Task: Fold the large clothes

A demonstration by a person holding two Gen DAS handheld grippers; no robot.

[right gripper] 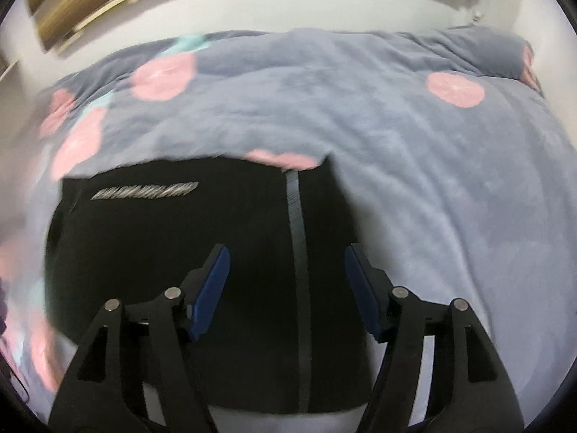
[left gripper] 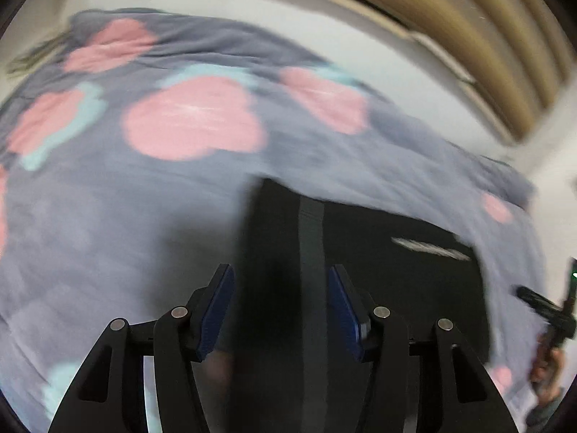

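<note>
A black garment (left gripper: 378, 252) with a grey zip strip and a white logo lies folded flat on a grey blanket (left gripper: 126, 198) with pink and teal blobs. My left gripper (left gripper: 281, 274) hovers over its left part, jaws open and empty. In the right wrist view the same garment (right gripper: 180, 245) shows with its zip strip (right gripper: 299, 270) running between the blue pads. My right gripper (right gripper: 286, 256) hovers over it, jaws open and empty. Both views are motion-blurred.
The blanket (right gripper: 432, 166) covers a bed and spreads wide around the garment. A white wall (left gripper: 360, 36) and tan wooden slats (left gripper: 487, 54) lie beyond the bed. The other gripper and hand (left gripper: 548, 324) show at the left view's right edge.
</note>
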